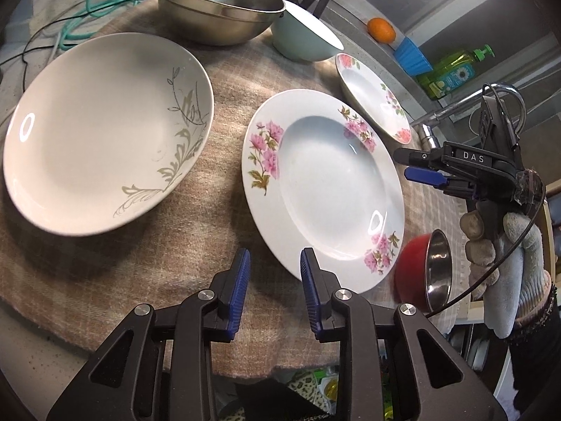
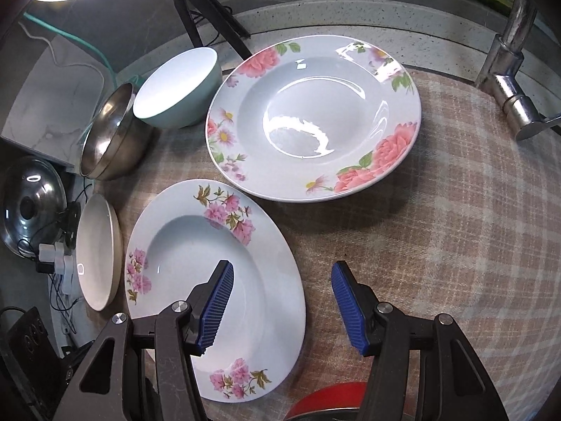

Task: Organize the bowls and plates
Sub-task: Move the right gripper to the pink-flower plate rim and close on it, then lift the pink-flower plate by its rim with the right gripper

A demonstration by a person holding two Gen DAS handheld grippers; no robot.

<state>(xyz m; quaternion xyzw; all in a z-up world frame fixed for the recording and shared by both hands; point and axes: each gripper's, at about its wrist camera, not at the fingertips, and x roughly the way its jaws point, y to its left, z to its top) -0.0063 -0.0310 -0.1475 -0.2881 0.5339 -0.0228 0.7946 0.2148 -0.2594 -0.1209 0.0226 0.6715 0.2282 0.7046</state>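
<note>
Nothing looks stacked yet: the pink-flowered plate (image 1: 322,189), rose plate (image 2: 312,115), leaf plate (image 1: 105,133) and bowls (steel, teal, red) lie apart on the cloth (image 2: 455,245). Left gripper (image 1: 275,293) and right gripper (image 2: 282,307) hover open-jawed, empty.

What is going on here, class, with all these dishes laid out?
A person holds a gripper in each hand above a cloth-covered counter. Both the left gripper and the right gripper are open and hold nothing. Three plates lie separately: a plain leaf-patterned plate, a pink-flowered plate and a rose-patterned plate. A steel bowl, a teal bowl and a red bowl sit apart. Nothing is stacked yet.
</note>
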